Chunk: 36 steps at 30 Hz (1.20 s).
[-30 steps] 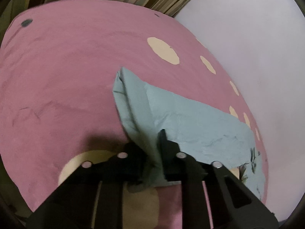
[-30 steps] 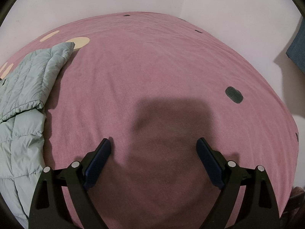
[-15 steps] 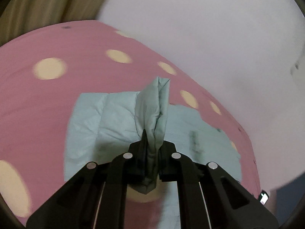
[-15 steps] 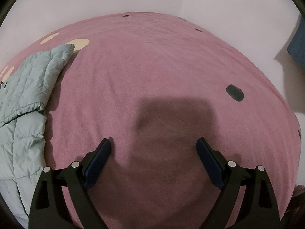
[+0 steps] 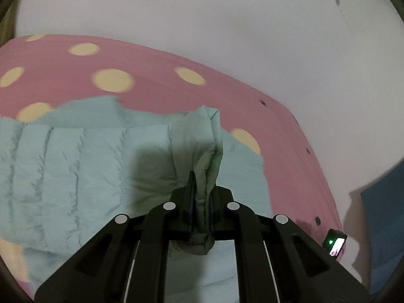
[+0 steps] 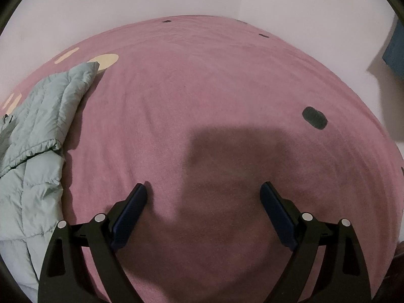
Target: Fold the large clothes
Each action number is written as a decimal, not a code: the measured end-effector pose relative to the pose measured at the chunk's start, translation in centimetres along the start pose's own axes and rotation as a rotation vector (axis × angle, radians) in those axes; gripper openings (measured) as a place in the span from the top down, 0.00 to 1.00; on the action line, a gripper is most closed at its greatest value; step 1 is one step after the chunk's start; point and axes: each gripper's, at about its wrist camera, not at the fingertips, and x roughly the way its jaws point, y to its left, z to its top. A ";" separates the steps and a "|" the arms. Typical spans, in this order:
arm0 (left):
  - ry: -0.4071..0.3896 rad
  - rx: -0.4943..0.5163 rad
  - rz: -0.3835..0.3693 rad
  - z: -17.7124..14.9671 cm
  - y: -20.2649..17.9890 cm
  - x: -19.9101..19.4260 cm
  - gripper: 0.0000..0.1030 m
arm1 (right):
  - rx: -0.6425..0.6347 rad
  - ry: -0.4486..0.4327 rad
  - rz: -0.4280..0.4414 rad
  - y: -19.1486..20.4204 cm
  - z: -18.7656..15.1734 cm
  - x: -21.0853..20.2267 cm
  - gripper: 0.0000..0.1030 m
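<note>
Left gripper (image 5: 202, 199) clamped on raised fold of pale green quilted jacket (image 5: 75, 166), rest spread on pink spotted blanket (image 5: 151, 60). Right gripper (image 6: 203, 197) wide apart, holding nothing, above bare blanket beside jacket.

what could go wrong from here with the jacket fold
The left hand-held gripper pinches only a thin bunch of the pale green puffer jacket; the slick fabric may slip out mid-fold. The right hand-held gripper is open over bare pink bedspread, away from the jacket, so a one-sided pull could drag or skew the garment. The small lit device at the bed edge could get knocked.
</note>
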 end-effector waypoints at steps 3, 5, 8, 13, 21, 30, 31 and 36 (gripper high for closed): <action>0.049 0.030 -0.004 -0.5 -3.2 4.3 0.92 | 0.003 0.001 0.003 0.0 -0.1 0.0 0.12; 0.082 0.035 -0.006 -1.2 -4.7 6.4 0.92 | 0.004 0.001 0.005 0.1 -0.1 0.0 0.12; 0.140 0.046 0.006 -2.3 -6.1 9.8 0.92 | 0.007 0.003 0.011 0.1 -0.1 0.0 0.11; 0.185 0.083 0.050 -3.6 -6.7 13.5 0.85 | 0.011 0.005 0.015 0.1 -0.1 0.0 0.11; 0.135 0.142 0.040 -3.8 -7.1 10.3 0.51 | 0.009 0.004 0.014 0.0 -0.1 0.0 0.11; 0.029 0.112 0.118 -5.1 -0.6 0.8 0.50 | 0.014 -0.003 0.023 -0.1 0.0 -0.1 0.12; 0.015 0.107 0.145 -5.5 0.7 -0.2 0.50 | 0.008 -0.007 0.020 0.0 0.1 -0.4 0.12; -0.034 0.062 0.335 -7.5 8.8 -5.2 0.44 | 0.005 -0.049 0.065 1.0 1.4 -3.6 0.13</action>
